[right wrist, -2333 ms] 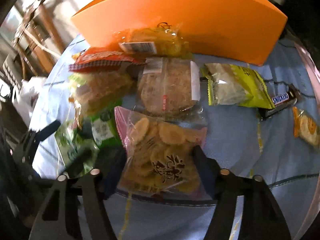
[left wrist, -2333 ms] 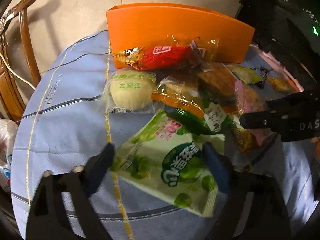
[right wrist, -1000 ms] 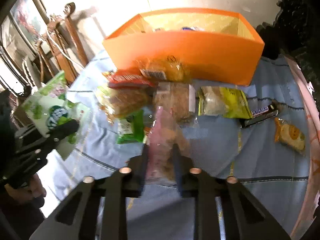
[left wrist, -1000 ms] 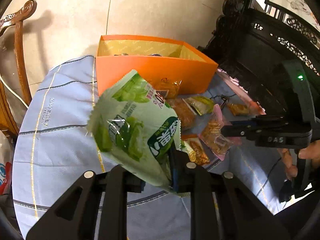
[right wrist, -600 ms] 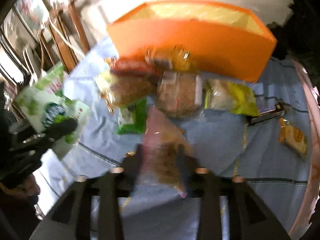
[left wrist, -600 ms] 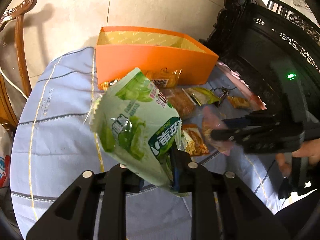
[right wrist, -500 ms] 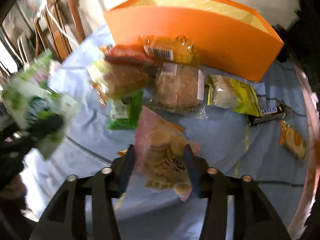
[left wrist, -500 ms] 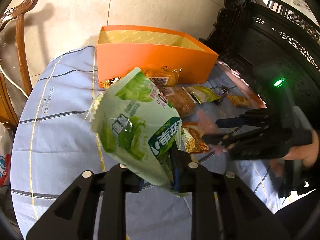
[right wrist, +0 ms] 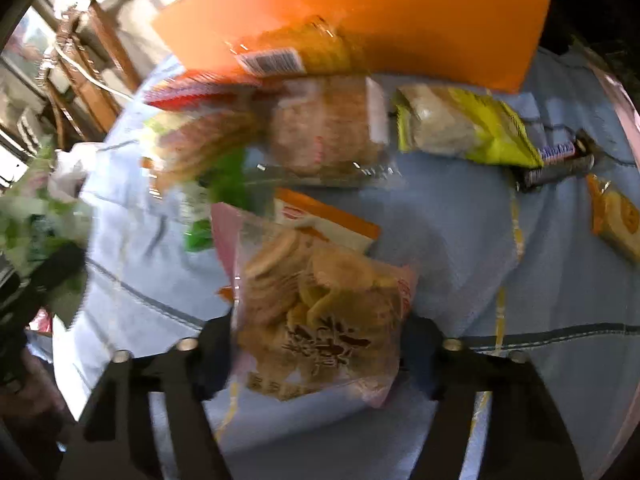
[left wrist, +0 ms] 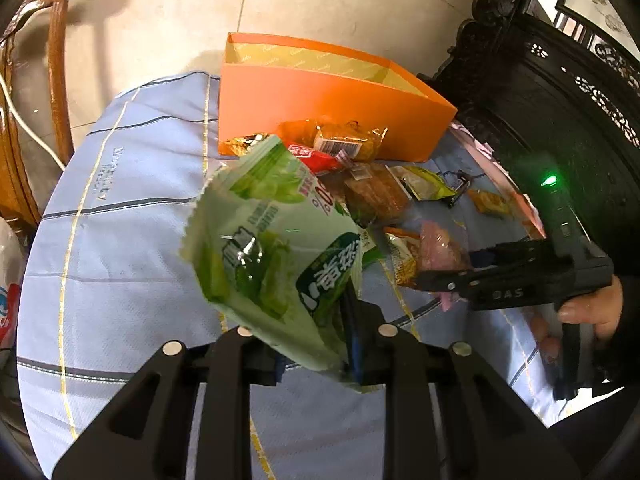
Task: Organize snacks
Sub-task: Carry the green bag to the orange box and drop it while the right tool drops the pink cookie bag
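Note:
My left gripper (left wrist: pixel 316 356) is shut on the lower edge of a green snack bag (left wrist: pixel 272 248), which it holds tilted above the blue tablecloth (left wrist: pixel 120 220). An orange box (left wrist: pixel 320 116) stands open at the far side of the table. My right gripper (right wrist: pixel 319 352) has its jaws wide apart low over the cloth. A pink bag of round crackers (right wrist: pixel 320 312) lies between the fingers, and the pads do not seem to press on it. In the left wrist view the right gripper (left wrist: pixel 448 266) sits at the right, held by a hand, with the pink bag (left wrist: pixel 438 244) at its tips.
Several packets lie in front of the orange box (right wrist: pixel 400 20): a clear-wrapped cake (right wrist: pixel 324 132), a yellow-green packet (right wrist: pixel 468 128), a Snickers bar (right wrist: pixel 560 164) and an orange cracker packet (right wrist: pixel 616 216). A wooden chair (left wrist: pixel 56 60) stands left, dark carved furniture (left wrist: pixel 560 80) right.
The right gripper's jaws went from shut on the pink bag to wide apart as it sank toward the table. The left gripper kept hold of the green bag and barely moved.

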